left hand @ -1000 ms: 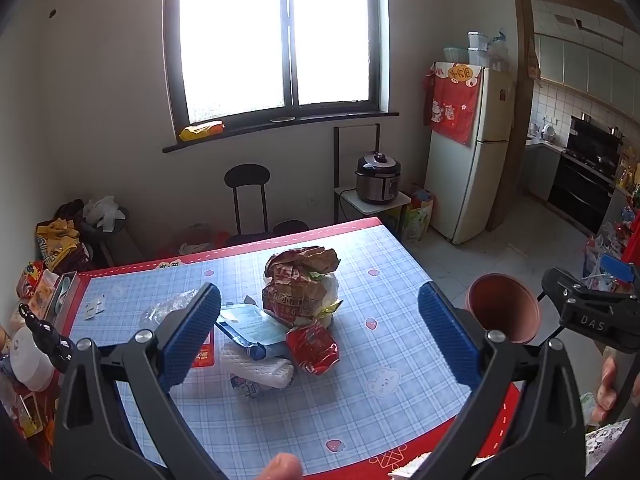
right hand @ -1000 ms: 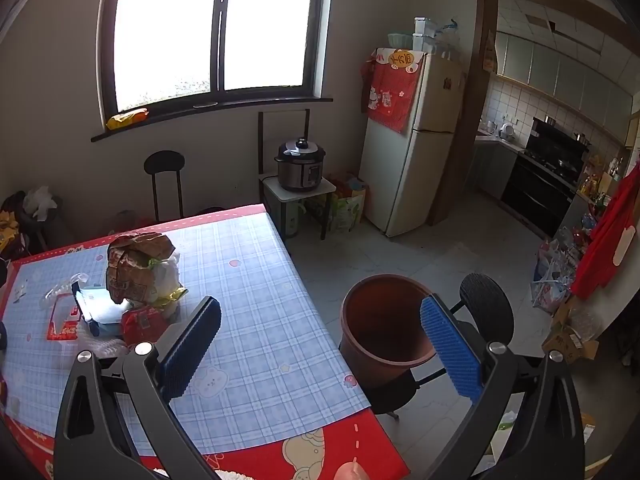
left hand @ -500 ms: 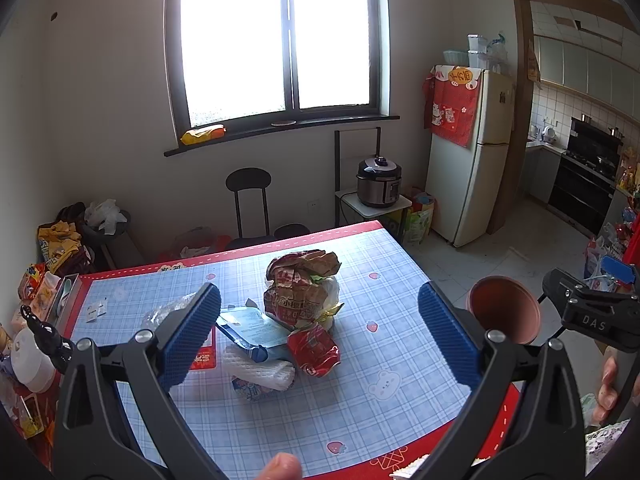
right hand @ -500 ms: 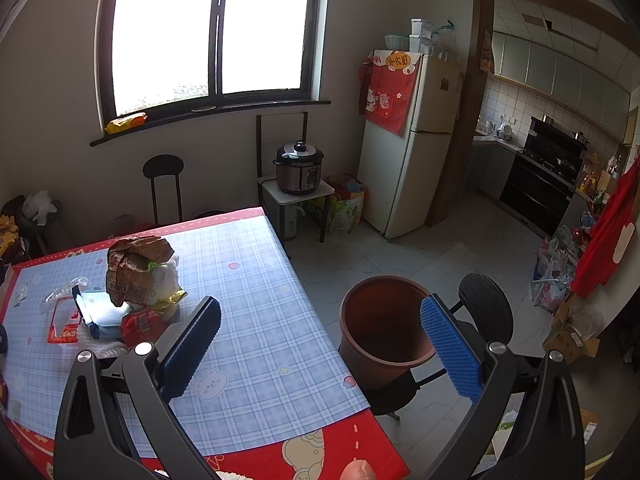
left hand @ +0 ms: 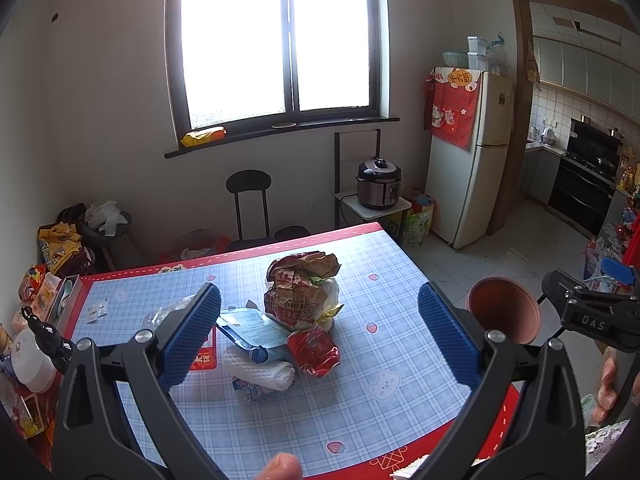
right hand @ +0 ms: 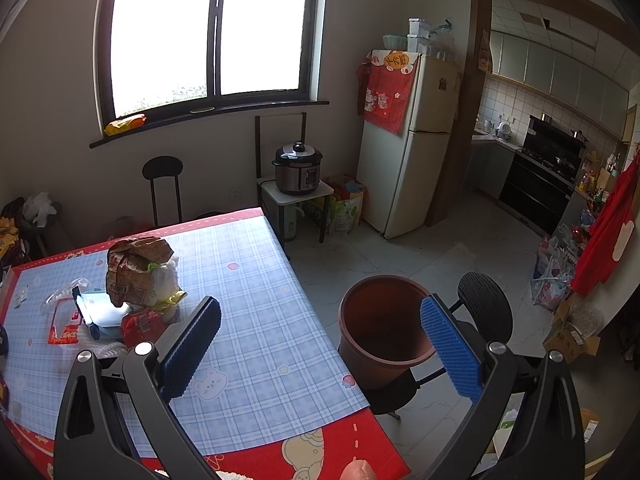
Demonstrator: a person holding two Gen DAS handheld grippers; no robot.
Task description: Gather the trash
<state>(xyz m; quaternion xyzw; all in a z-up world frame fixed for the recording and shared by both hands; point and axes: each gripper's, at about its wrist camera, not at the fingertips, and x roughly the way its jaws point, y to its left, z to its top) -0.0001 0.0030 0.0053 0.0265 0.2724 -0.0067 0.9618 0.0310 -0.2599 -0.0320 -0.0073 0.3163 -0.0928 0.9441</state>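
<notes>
A heap of trash sits mid-table: a crumpled brown-and-red snack bag (left hand: 300,292) (right hand: 134,272), a red wrapper (left hand: 314,350) (right hand: 142,326), a blue-edged packet (left hand: 250,328), white foam netting (left hand: 258,370) and clear plastic (left hand: 164,314). My left gripper (left hand: 320,340) hovers open above the near side of the table, nothing between its blue pads. My right gripper (right hand: 320,344) is open too, held over the table's right edge. A brown bin (right hand: 382,324) (left hand: 502,308) stands on a black chair beside the table.
The table (left hand: 380,400) has a blue checked cloth with red border. Bottles and snack packs (left hand: 32,320) crowd its left edge. A black stool (left hand: 248,200), rice cooker (left hand: 378,184), fridge (left hand: 468,152) and kitchen doorway lie beyond. The other gripper's body (left hand: 592,320) shows at right.
Both views have risen and pulled back slightly from the table; the trash heap and bin have not moved. Both grippers stay open.
</notes>
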